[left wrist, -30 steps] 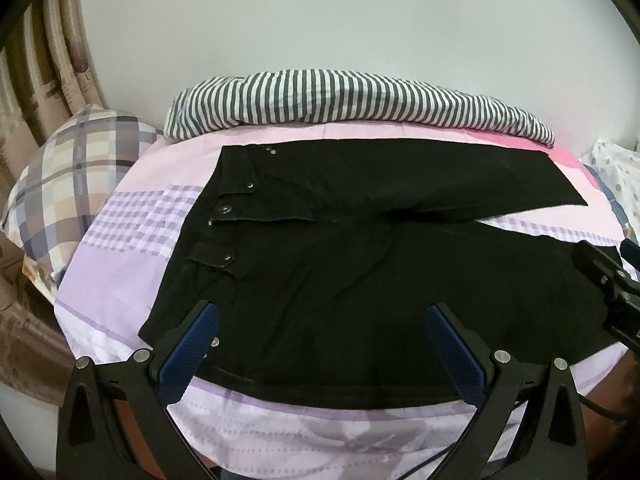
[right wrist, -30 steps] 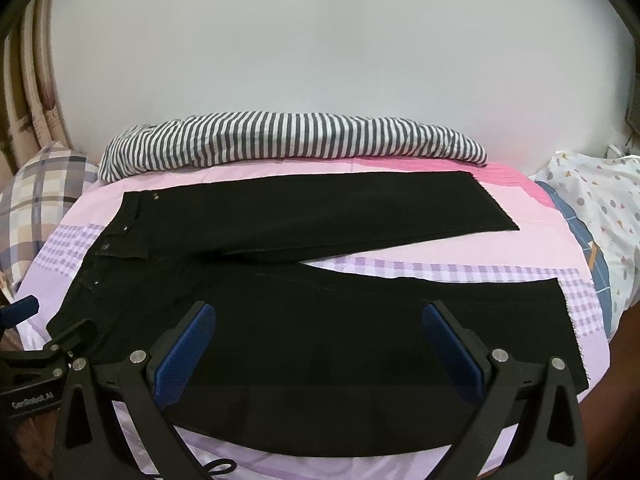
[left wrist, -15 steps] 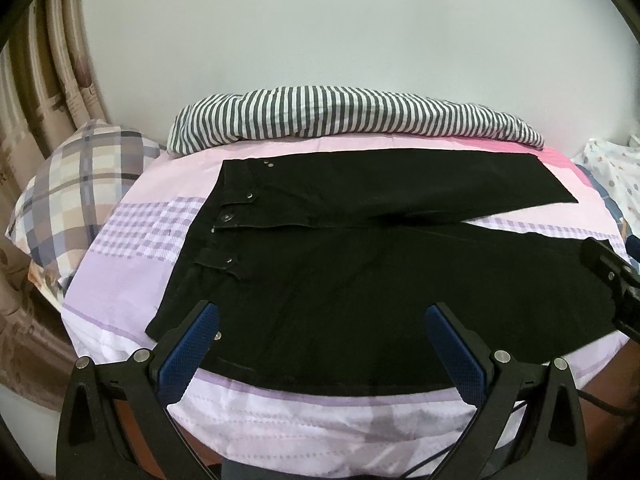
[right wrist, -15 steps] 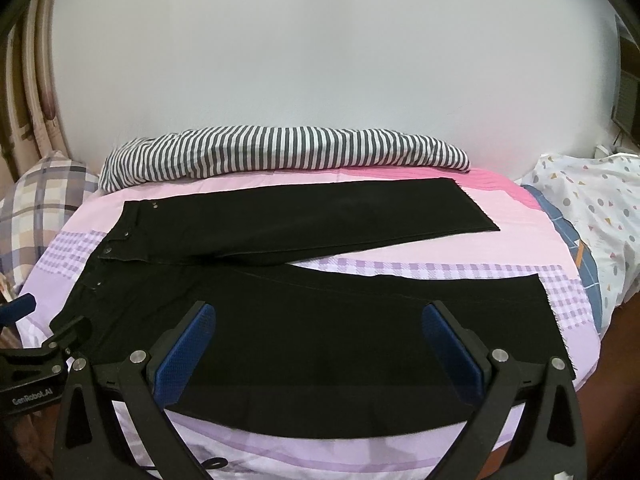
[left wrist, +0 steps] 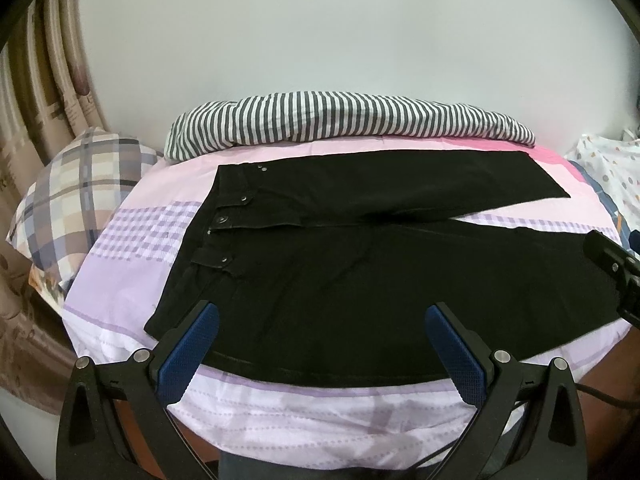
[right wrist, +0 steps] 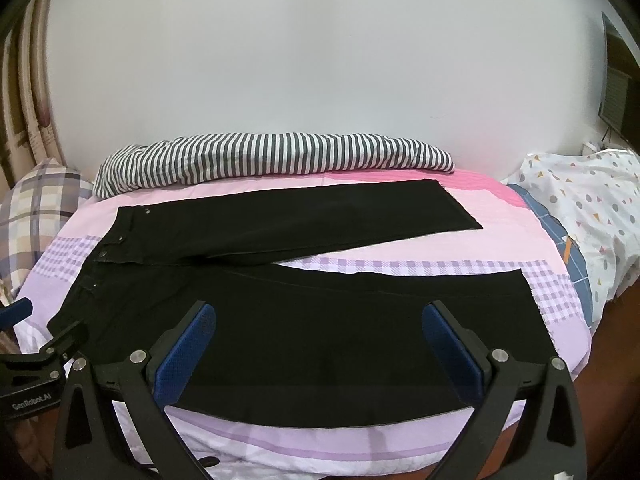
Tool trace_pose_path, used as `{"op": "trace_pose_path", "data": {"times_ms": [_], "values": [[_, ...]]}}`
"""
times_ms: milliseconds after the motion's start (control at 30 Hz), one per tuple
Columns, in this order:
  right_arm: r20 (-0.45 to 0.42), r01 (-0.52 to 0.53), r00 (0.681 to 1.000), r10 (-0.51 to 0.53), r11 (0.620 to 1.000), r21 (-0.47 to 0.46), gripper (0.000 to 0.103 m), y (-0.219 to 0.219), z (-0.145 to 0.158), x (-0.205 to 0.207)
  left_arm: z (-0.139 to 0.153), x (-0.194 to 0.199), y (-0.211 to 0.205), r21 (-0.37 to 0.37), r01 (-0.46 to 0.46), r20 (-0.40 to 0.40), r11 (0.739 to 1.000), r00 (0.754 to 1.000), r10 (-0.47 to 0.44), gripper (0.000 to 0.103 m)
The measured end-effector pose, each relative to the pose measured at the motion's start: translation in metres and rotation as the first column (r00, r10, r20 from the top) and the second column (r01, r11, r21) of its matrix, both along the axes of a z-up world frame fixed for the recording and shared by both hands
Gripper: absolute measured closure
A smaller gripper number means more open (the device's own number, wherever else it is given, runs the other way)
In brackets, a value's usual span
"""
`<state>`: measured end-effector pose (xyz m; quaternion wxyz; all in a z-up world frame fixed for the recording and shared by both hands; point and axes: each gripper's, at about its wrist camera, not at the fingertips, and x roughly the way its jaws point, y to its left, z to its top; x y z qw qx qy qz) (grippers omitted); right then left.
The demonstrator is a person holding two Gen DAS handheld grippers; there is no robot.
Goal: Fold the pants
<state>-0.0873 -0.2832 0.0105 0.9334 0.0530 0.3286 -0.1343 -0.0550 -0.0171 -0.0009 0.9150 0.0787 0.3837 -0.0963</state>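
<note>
Black pants [left wrist: 360, 264] lie spread flat on the bed, waistband with metal buttons [left wrist: 222, 220] to the left, both legs running right and splayed apart. They also show in the right wrist view [right wrist: 320, 320]. My left gripper [left wrist: 320, 336] is open and empty, hovering above the near edge of the pants by the waist end. My right gripper [right wrist: 318, 334] is open and empty above the near leg. Each gripper shows at the edge of the other's view: the right one [left wrist: 616, 268] and the left one [right wrist: 36, 344].
The bed has a pink and lilac checked sheet [left wrist: 132, 264]. A striped blanket [left wrist: 344, 120] lies rolled along the far wall. A plaid pillow [left wrist: 76, 196] sits left, a white patterned cloth [right wrist: 588, 216] right. Curtains [left wrist: 44, 92] hang at the left.
Both grippers have pulled back and up from the bed, so the pants look smaller and lower. The pants have not moved. Both stay open.
</note>
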Motion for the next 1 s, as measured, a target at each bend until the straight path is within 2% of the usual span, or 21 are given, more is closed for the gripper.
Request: {"op": "trace_pose_path", "data": {"times_ms": [300,400,567,667,767,833,900,933,967,1000], "values": [[0.001,-0.003,1.000,0.003,1.000,0.011,0.000,-0.003,-0.002,0.003,-0.002,0.009,0.007,-0.023,-0.019,-0.022,1.000,1.000,0.018,0.001],[0.014,-0.037,0.999,0.036,0.995,0.090,0.000,-0.010,-0.002,0.008,-0.004,0.020,0.014,-0.043,-0.030,-0.035,0.999,0.999,0.029,0.001],[0.026,-0.077,0.997,0.074,0.988,0.131,0.000,-0.021,0.002,0.027,-0.002,0.055,0.034,-0.052,-0.074,-0.045,0.996,0.996,0.072,0.001],[0.025,-0.081,0.997,0.078,0.983,0.163,0.000,-0.028,0.006,0.046,0.001,0.089,0.054,-0.058,-0.109,-0.043,0.992,0.993,0.107,0.003],[0.016,-0.069,0.998,0.067,0.983,0.172,0.000,-0.033,0.009,0.072,0.001,0.127,0.075,-0.072,-0.137,-0.065,0.988,0.989,0.133,0.019],[0.009,-0.068,0.998,0.068,0.981,0.183,0.000,-0.035,0.010,0.090,-0.001,0.161,0.092,-0.103,-0.153,-0.096,0.983,0.985,0.143,0.037],[0.001,-0.069,0.998,0.070,0.980,0.187,0.000,-0.036,0.009,0.106,-0.005,0.191,0.106,-0.144,-0.160,-0.140,0.977,0.980,0.140,0.046],[-0.006,-0.070,0.997,0.072,0.981,0.182,0.000,-0.036,0.008,0.116,-0.008,0.208,0.114,-0.184,-0.156,-0.170,0.971,0.977,0.125,0.052],[-0.015,-0.070,0.997,0.074,0.982,0.175,0.000,-0.035,0.007,0.127,-0.013,0.230,0.124,-0.249,-0.153,-0.212,0.956,0.972,0.100,0.055],[-0.022,-0.073,0.997,0.078,0.982,0.172,0.000,-0.034,0.005,0.134,-0.017,0.242,0.130,-0.277,-0.160,-0.237,0.947,0.967,0.094,0.058]]}}
